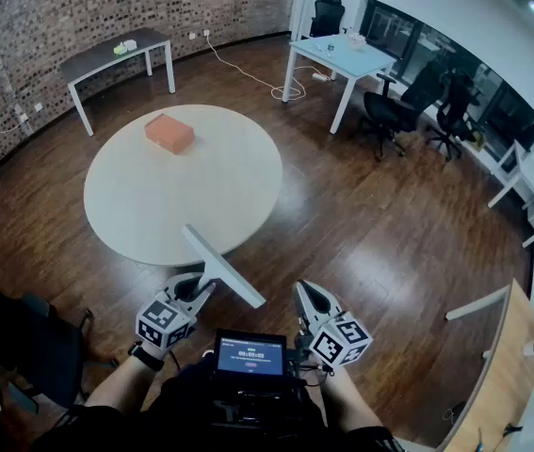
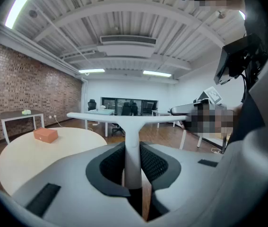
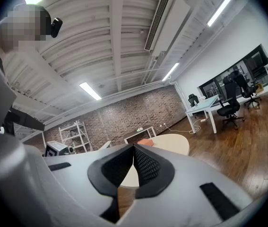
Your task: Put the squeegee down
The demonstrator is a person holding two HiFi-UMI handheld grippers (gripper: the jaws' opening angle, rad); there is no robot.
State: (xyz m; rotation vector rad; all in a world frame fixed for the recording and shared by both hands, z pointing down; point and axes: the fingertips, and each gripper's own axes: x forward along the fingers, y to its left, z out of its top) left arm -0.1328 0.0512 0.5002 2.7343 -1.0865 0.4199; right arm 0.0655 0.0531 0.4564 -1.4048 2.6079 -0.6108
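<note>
Because the left hand-held gripper [image 1: 202,288] is clenched on the white stem of the squeegee [image 1: 224,266], the task's one step has not yet been carried out. The tool is in the air just short of the near edge of the round desk [image 1: 135,215], its long blade crossing above that rim. In the left gripper view the pads press the stem from both sides, with the blade lying level across the top like a T. The right hand-held gripper [image 1: 304,292] hangs off the near right of the round desk with its jaws closed together on nothing, so it appears to have no part in this. Farther on, an orange block [image 1: 169,133] lies toward the far side of the round desk, well apart from the squeegee. The step in hand looks like the carry to the surface. The next move calls for reaching forward over the round desk, lowering until the blade or stem rests on the bare top (the near half offers plenty), and only then releasing the grip.
</note>
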